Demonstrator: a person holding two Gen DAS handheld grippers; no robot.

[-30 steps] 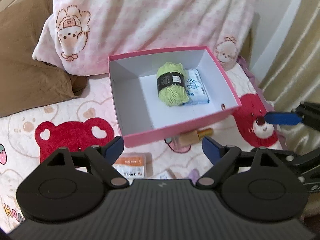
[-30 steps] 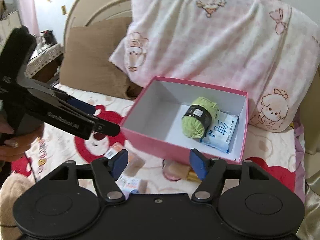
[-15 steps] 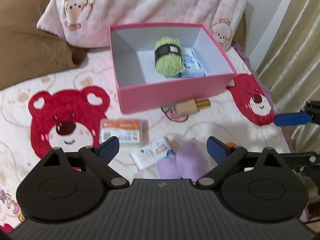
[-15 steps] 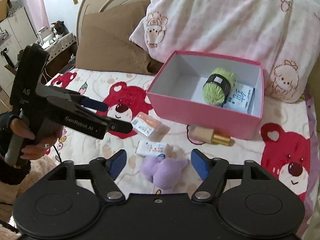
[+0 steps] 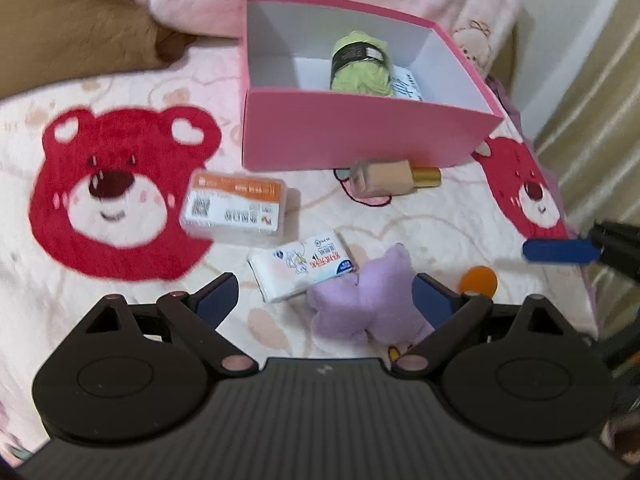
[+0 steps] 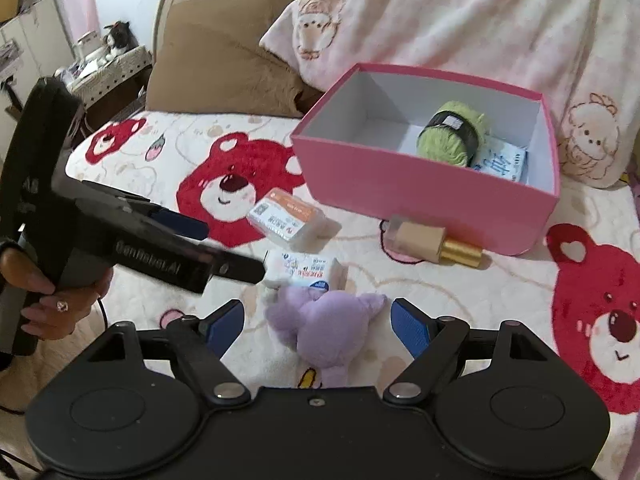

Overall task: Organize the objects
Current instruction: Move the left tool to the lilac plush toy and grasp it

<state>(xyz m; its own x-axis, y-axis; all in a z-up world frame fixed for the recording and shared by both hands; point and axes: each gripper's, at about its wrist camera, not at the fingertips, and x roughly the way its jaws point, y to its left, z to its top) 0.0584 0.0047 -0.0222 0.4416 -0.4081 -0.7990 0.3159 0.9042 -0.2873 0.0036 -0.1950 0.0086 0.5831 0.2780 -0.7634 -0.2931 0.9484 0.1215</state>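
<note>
Plush (image 6: 324, 332) lying between wide-apart jaws of right gripper (image 6: 318, 326) | left gripper (image 5: 326, 300) empty, narrowing slightly | closing around plush's middle advisable, then lifting to pink box (image 6: 420, 196).

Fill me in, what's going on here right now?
A person is tidying small items off a bear-print blanket into a pink box. Green yarn and a tissue pack are already in it. Still out on the blanket: a purple plush toy, another tissue pack, an orange-labelled plastic case, a gold-capped bottle and an orange disc. The right gripper is open astride the plush, not pressing it. The left gripper holds nothing; its jaws are closing slightly.
</note>
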